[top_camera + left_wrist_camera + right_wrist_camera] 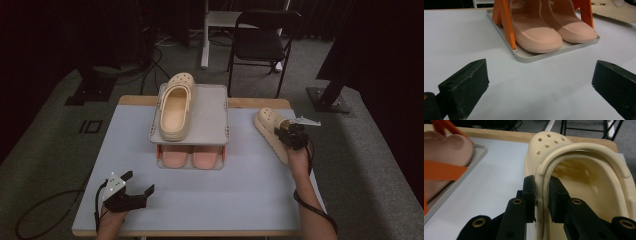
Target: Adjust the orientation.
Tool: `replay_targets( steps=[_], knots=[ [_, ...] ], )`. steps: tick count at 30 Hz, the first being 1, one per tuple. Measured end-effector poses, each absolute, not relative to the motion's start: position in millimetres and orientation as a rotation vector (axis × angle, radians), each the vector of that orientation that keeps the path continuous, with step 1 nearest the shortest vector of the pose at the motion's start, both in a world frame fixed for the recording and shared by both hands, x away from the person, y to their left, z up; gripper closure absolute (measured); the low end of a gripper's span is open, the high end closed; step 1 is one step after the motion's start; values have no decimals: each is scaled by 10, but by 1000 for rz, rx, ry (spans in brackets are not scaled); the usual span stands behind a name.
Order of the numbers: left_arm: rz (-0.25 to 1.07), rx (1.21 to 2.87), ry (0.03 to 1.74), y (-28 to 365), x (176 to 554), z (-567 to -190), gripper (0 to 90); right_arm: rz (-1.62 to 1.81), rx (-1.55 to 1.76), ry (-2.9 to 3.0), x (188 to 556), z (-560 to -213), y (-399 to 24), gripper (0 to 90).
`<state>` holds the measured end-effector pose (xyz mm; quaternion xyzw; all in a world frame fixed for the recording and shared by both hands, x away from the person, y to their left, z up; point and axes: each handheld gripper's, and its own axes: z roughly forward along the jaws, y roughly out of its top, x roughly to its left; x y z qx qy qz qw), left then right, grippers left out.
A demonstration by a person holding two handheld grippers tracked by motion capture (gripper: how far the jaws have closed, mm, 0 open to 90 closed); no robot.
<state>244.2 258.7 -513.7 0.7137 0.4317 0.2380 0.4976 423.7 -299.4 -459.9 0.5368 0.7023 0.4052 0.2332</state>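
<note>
Clog at the desk's right edge is clamped by its side wall in my right claw, left claw apart and idle; next I'd lift it onto the rack beside its mate.

A grey two-tier rack stands at the far middle of the table. A cream clog lies on its top shelf; two pink slippers sit side by side below. A black folding chair stands beyond the table.
</note>
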Motion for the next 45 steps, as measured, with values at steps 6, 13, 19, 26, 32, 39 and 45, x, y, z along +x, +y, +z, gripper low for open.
replay_targets(
  steps=[6, 13, 19, 26, 32, 39, 45],
  knots=[
    [580, 1732, 1042, 2581, 2442, -5130, 9, 1115, 1400, 1983, 4089, -4557, -2838, 774],
    [582, 1724, 1040, 2590, 2435, -5119, 9, 1134, 1330, 2025, 3907, -4514, -2654, 774],
    [584, 1721, 1038, 2589, 2427, -5111, 9, 1133, 1287, 2046, 3778, -4526, -2555, 775],
    [587, 1717, 1033, 2584, 2416, -5096, 9, 1122, 1285, 2056, 3603, -4598, -2499, 775],
    [585, 1718, 1032, 2581, 2418, -5097, 9, 1111, 1283, 2085, 3565, -4698, -2457, 774],
    [583, 1717, 1033, 2583, 2420, -5102, 9, 1127, 1299, 2097, 3561, -4741, -2429, 755],
    [583, 1723, 1032, 2580, 2423, -5107, 9, 1171, 1271, 2080, 3490, -4656, -2537, 598]
  ],
)
